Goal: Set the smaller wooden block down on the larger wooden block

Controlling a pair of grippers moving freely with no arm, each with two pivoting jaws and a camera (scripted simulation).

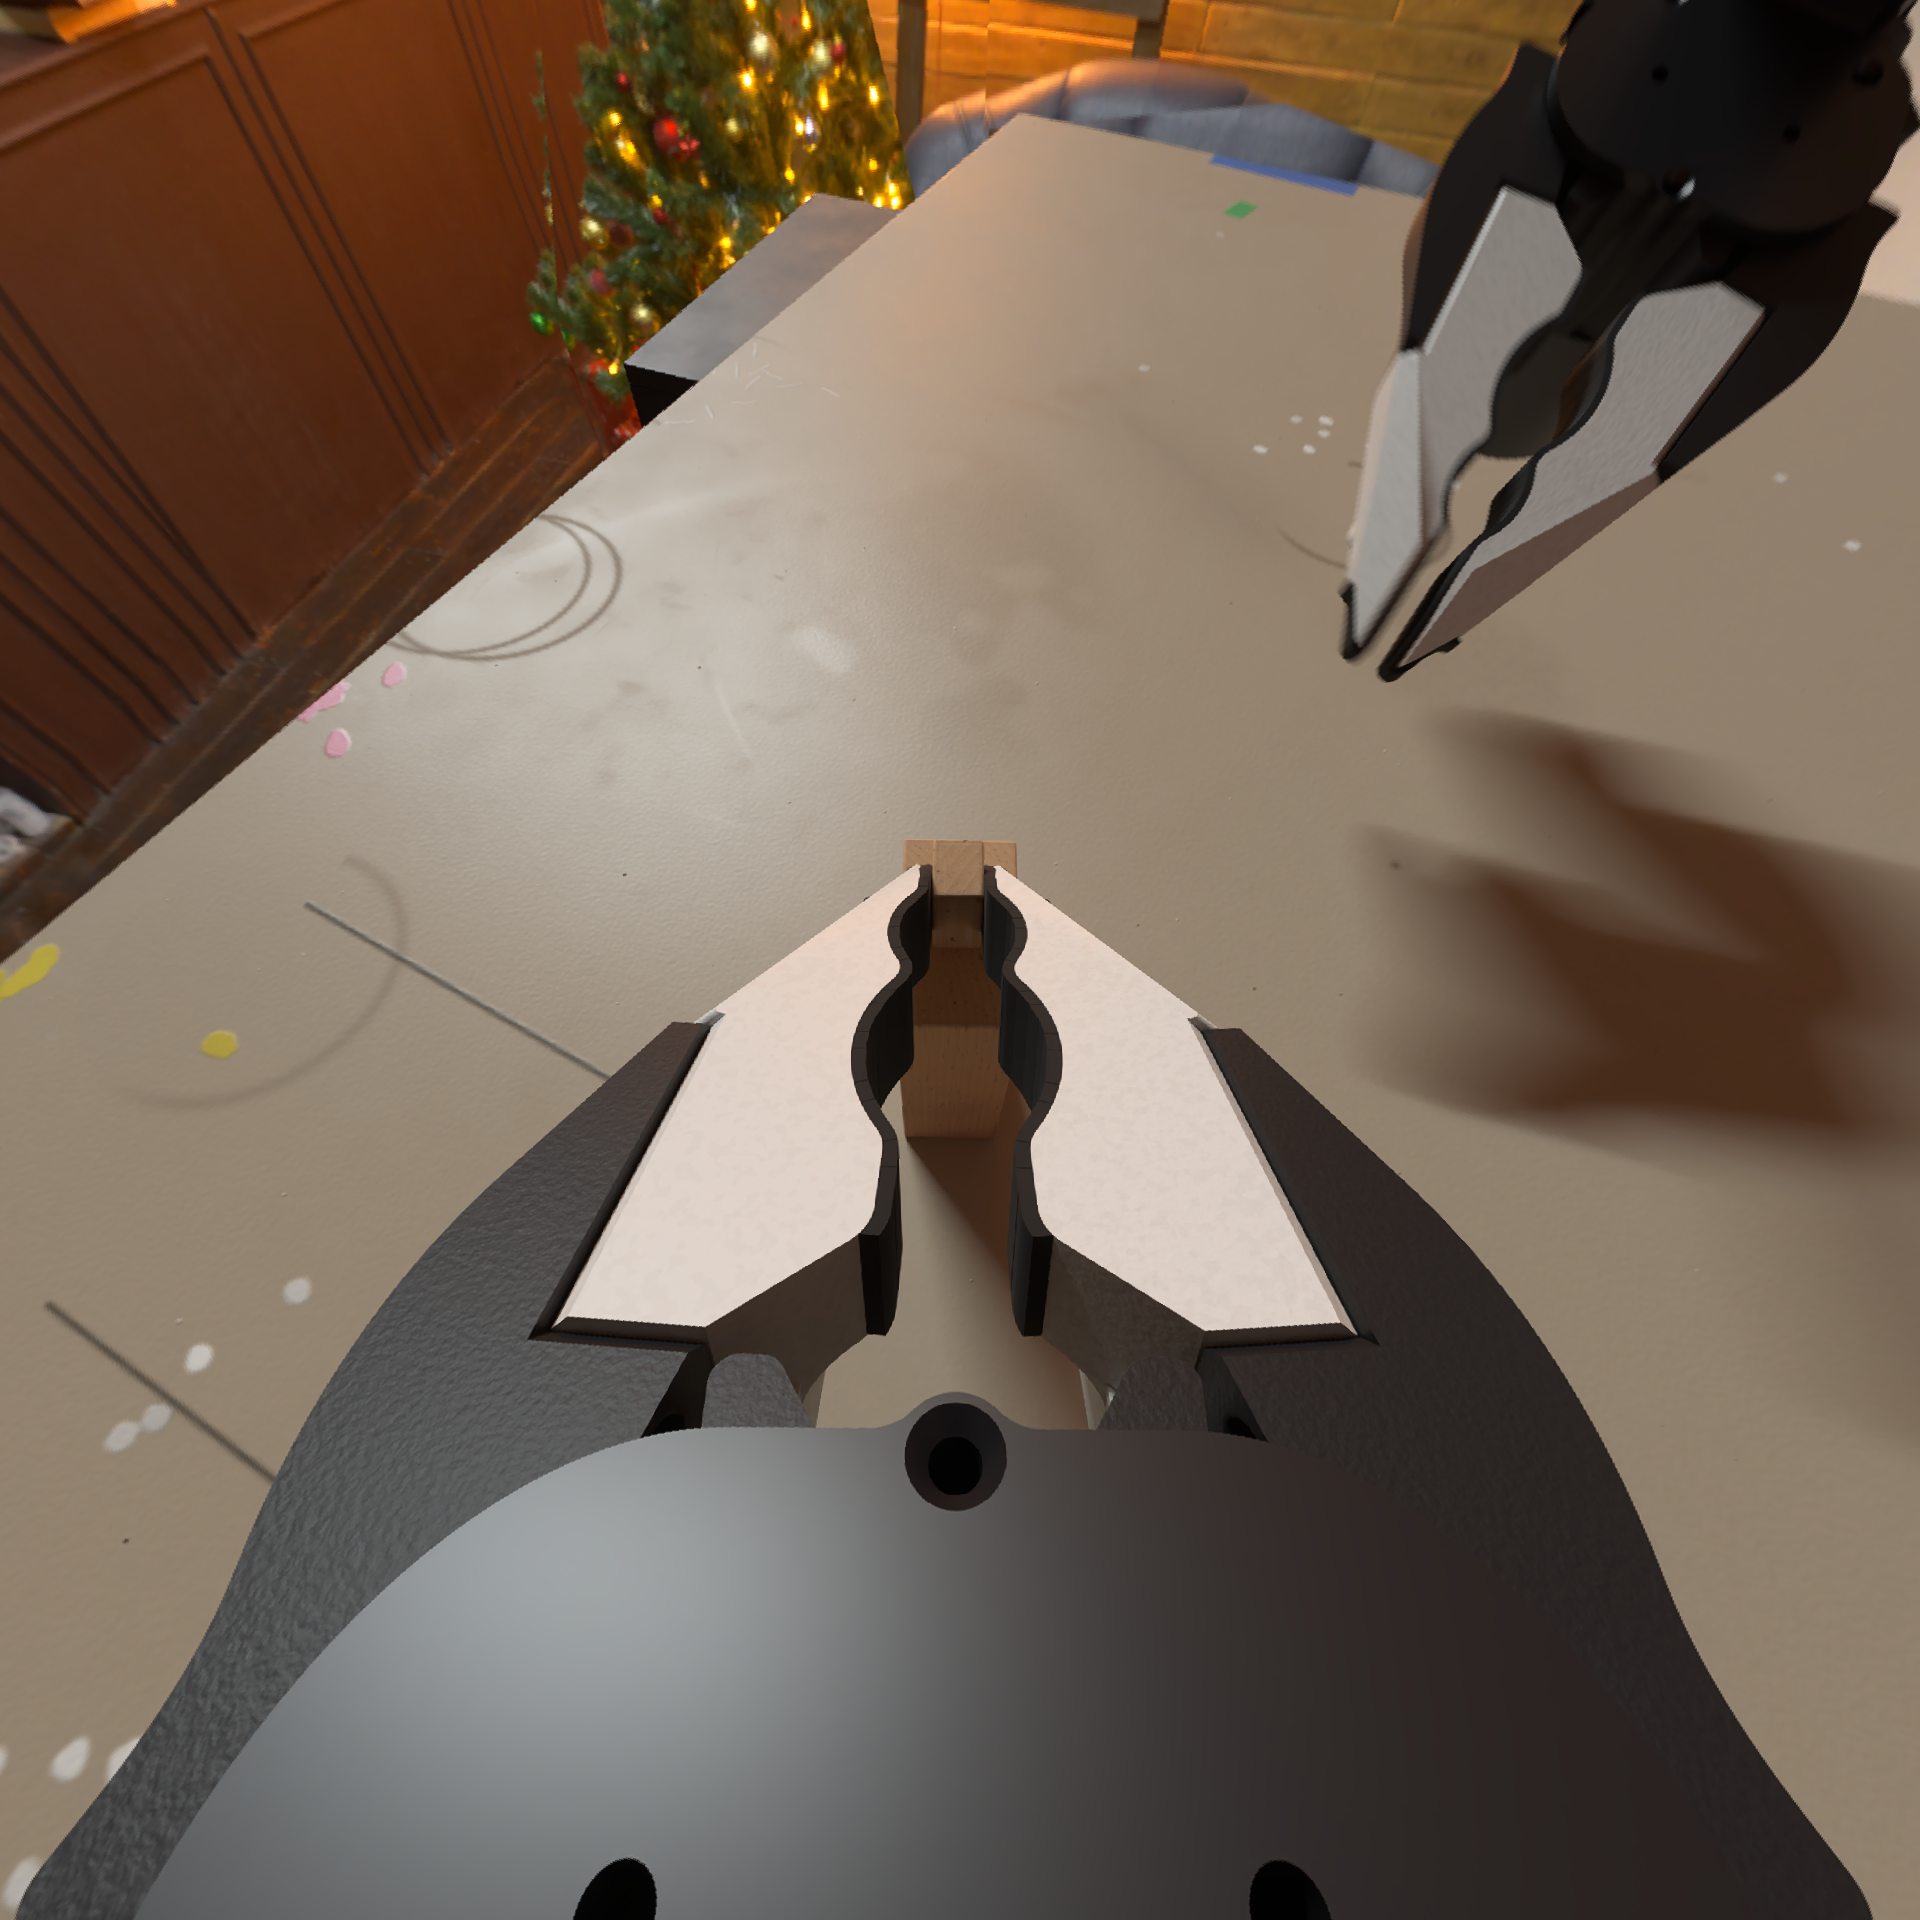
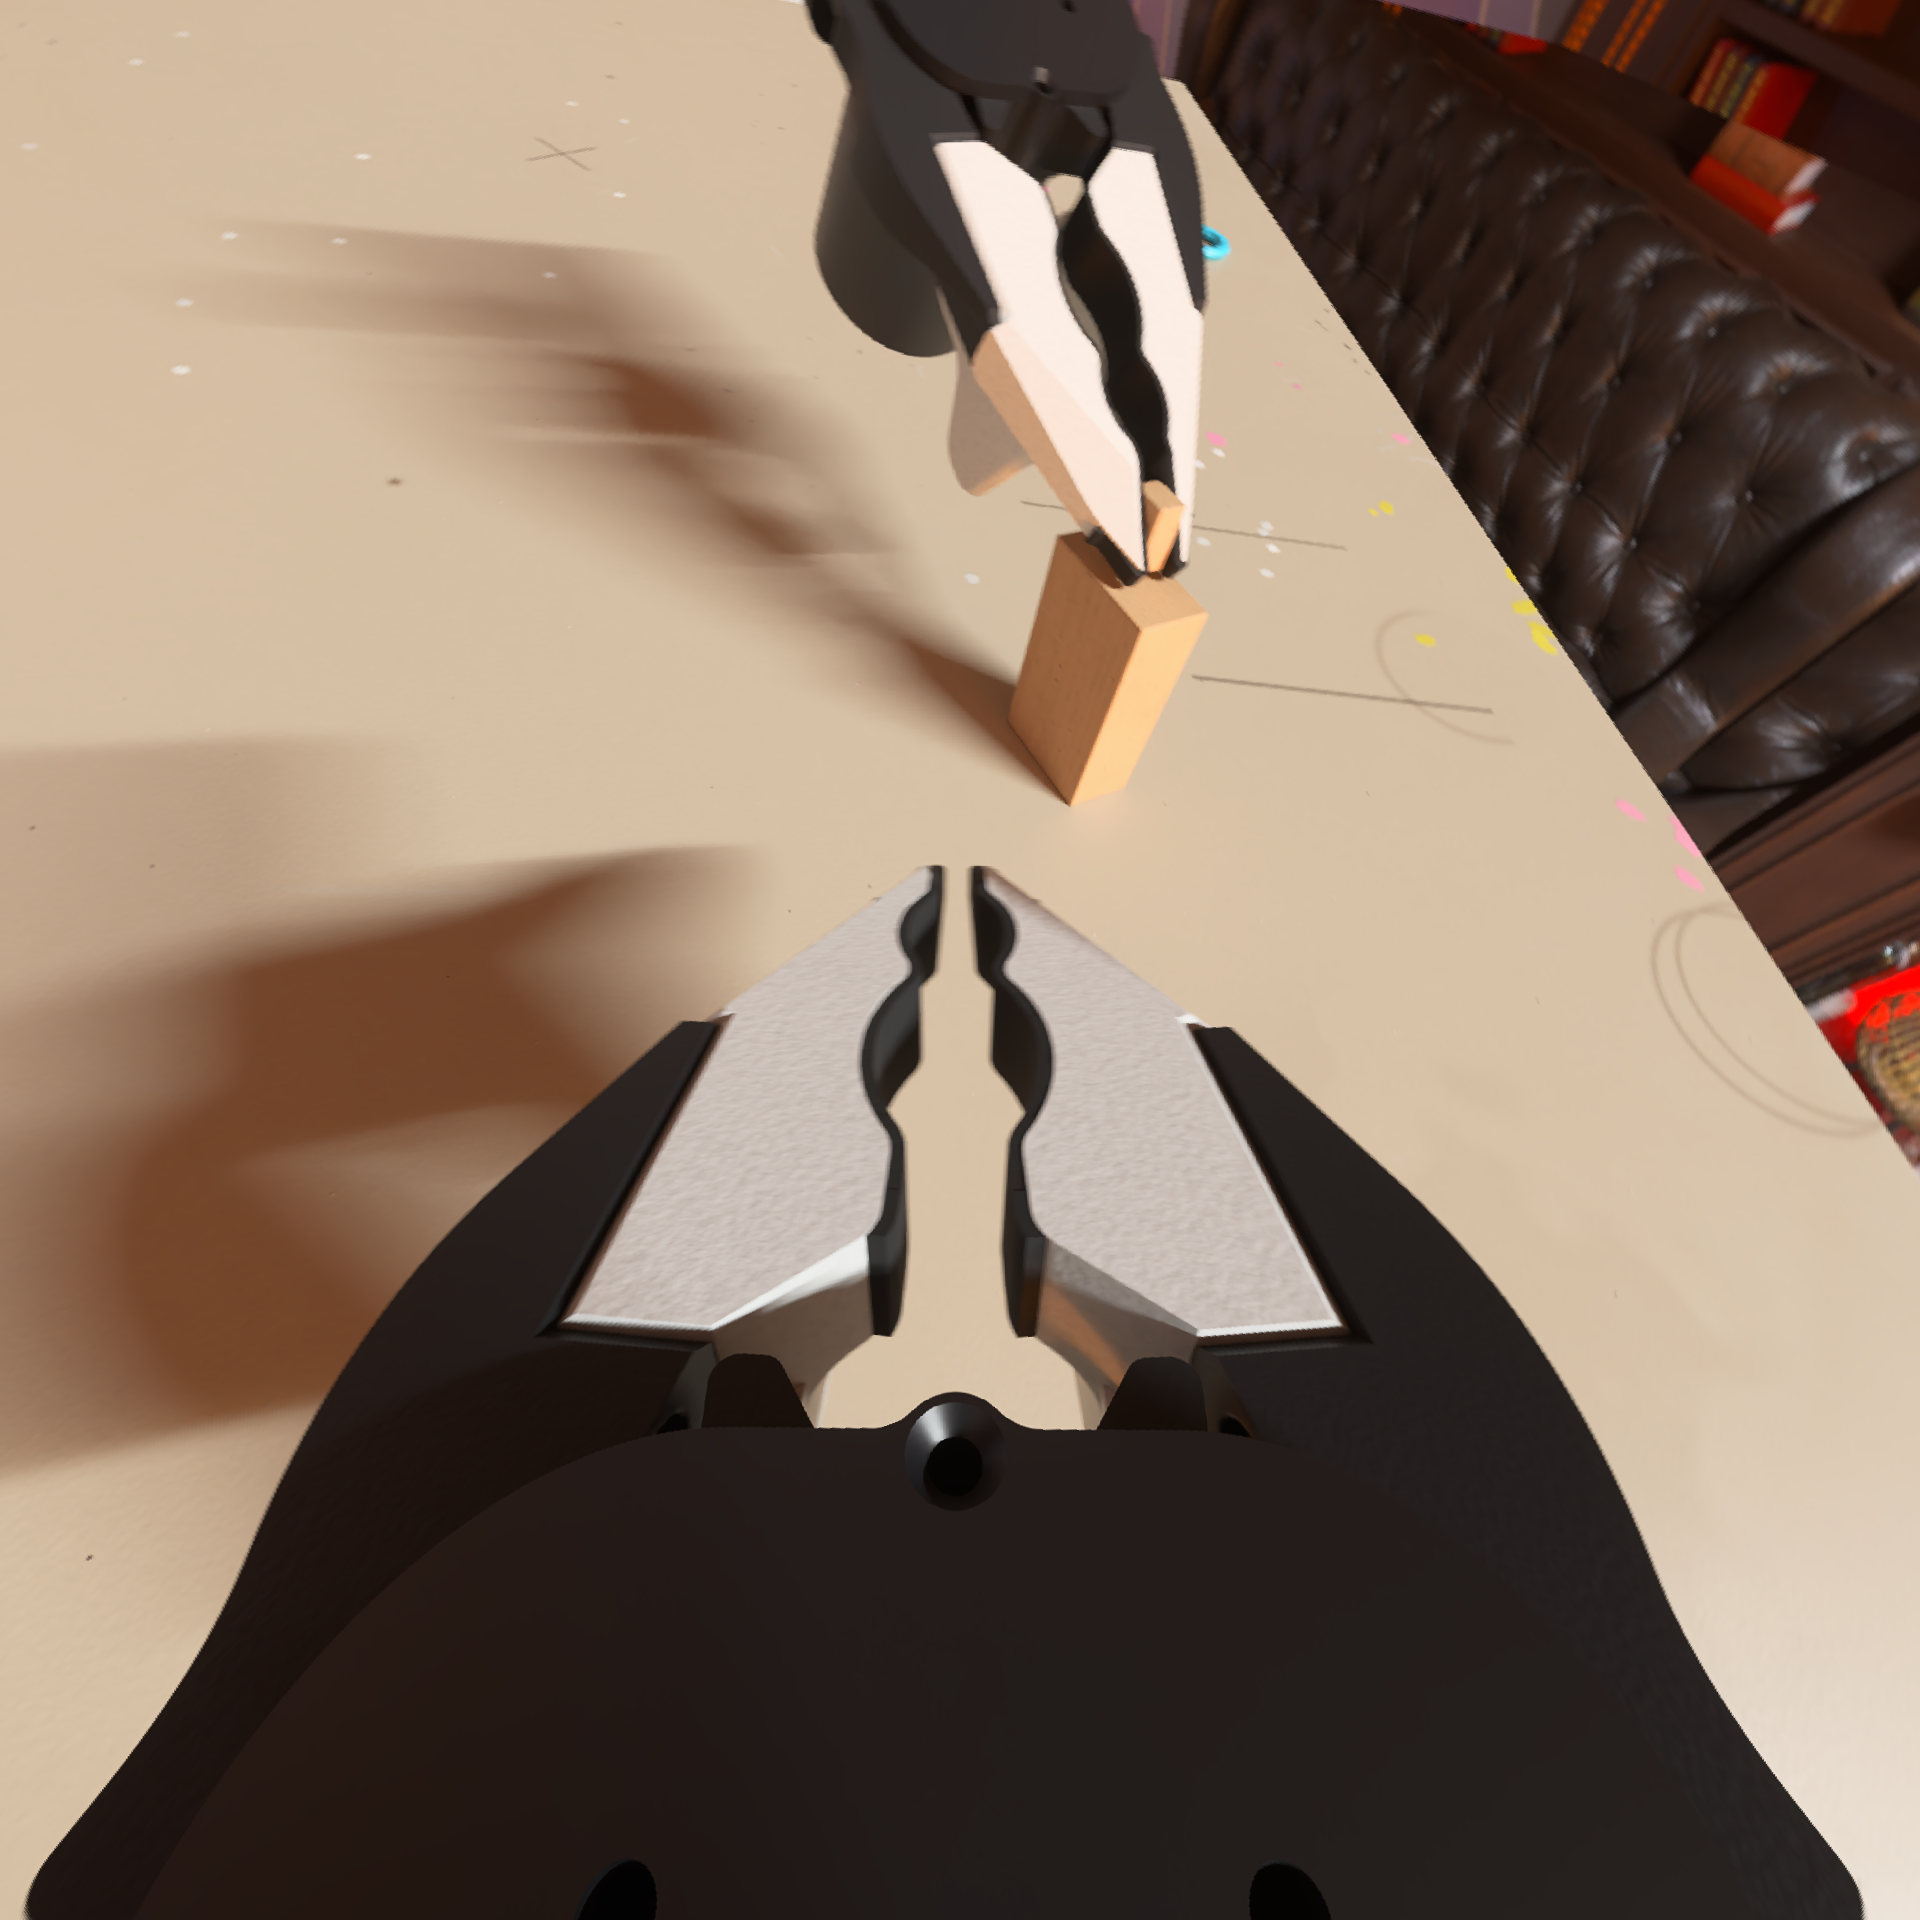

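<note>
**Small block pinched at the top of the big one**

My left gripper [image 1: 957, 883] has its jaws pinching the small block [image 1: 958, 864] right at their tips. In the right wrist view that same gripper [image 2: 1146, 566] holds the small block [image 2: 1164, 528] just over, perhaps touching, the top face of the large block [image 2: 1103, 681]; I cannot tell whether there is contact. The large block stands upright on the bench [image 2: 520, 644], towards its right edge, and from my left wrist view I see it [image 1: 951, 1049] between and below my jaws.

My right gripper [image 2: 957, 873] hangs near, well apart from both blocks, its jaws almost pressed together with a narrow gap and nothing in them.

I judge both blocks to be light, stiff, dry wood: no give and little risk of damage. Its smooth faces could slide if I loosen unevenly. My hold on its two flat sides looks right. The large block is tall on a narrow base, so I expect a sideways nudge could topple it.

There are no containers on the bench.
</note>
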